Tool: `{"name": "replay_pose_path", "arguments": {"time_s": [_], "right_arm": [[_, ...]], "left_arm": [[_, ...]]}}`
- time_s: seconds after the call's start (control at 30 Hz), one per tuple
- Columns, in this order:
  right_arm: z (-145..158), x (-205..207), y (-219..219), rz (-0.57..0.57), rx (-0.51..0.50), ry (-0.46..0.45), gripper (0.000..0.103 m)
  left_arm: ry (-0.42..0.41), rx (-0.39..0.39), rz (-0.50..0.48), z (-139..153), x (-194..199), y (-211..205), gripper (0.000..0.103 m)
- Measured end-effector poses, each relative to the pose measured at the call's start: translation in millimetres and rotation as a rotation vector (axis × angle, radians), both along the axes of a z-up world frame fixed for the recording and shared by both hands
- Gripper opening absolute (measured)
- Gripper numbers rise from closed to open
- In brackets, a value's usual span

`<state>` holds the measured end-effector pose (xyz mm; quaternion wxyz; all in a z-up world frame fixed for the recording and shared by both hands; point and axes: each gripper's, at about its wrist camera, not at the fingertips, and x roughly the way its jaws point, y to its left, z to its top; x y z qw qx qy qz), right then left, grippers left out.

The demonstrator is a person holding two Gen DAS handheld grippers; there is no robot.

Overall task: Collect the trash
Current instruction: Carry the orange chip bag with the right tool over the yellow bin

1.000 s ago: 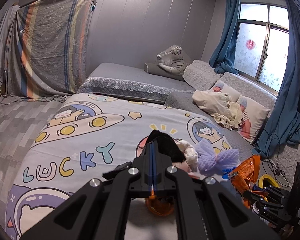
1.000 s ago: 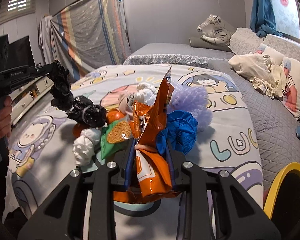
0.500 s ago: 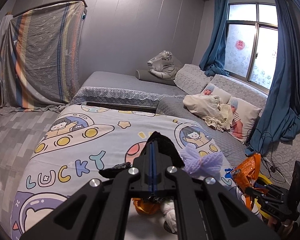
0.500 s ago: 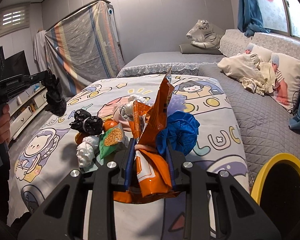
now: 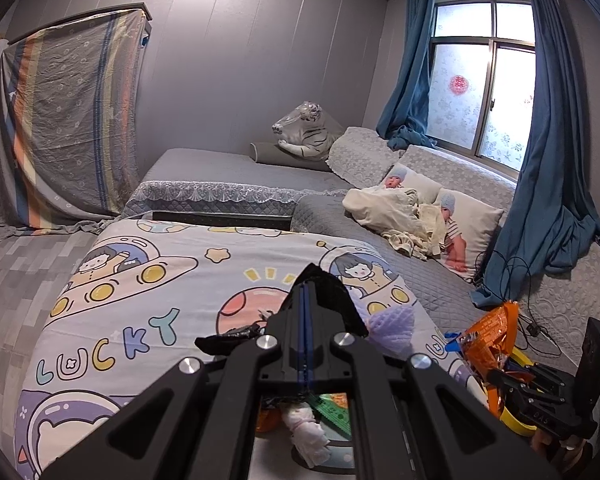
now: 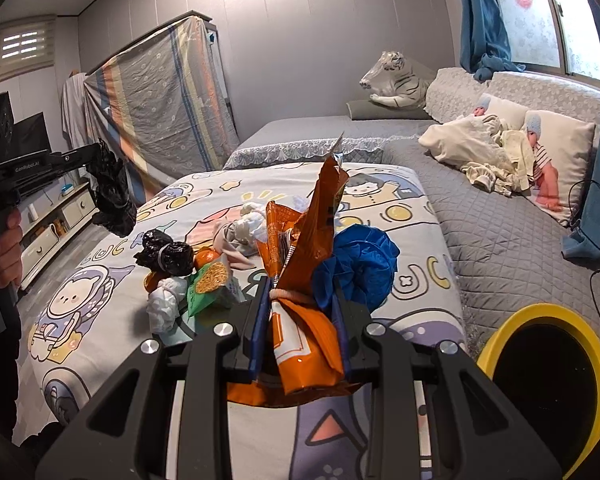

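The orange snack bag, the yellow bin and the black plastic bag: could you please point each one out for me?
orange snack bag (image 6: pixel 300 344): right wrist view, crumpled lower body between the fingers.
yellow bin (image 6: pixel 512 320): right wrist view, upper left rim.
black plastic bag (image 6: pixel 114 200): right wrist view, hanging bulk below the left gripper.

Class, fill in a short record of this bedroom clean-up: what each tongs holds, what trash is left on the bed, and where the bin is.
Left tongs: shut on black bag, lifted above the bed
Right tongs: shut on orange snack wrapper
Left on bedspread: tied black bag, white tissue wad, green packet, blue plastic
Bin: yellow-rimmed bin, beside the bed at lower right
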<state>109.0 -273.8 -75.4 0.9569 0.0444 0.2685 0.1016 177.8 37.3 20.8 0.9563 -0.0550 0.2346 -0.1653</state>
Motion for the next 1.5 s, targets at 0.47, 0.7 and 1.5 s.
{"name": "replay_pose_path", "arguments": {"time_s": [0.47,0.7,1.5], "right_arm": [[4.7,-21.5,-55.4,-0.156,-0.008,-0.021,0.027],[3.5,-36.2,-95.6,-0.26,-0.005,-0.018,0.027],[-26.7,-86.2,-205.1,-0.53,0.019,0.034,0.027]], "left_arm": [[-0.003,0.021,-0.147,3.9,3.5,-70.7,0.0],[-0.013,0.031,-0.267,7.4,3.4,-128.2,0.0],[0.054,0.083,-0.641,-20.4,-0.3,-324.3,0.0]]}}
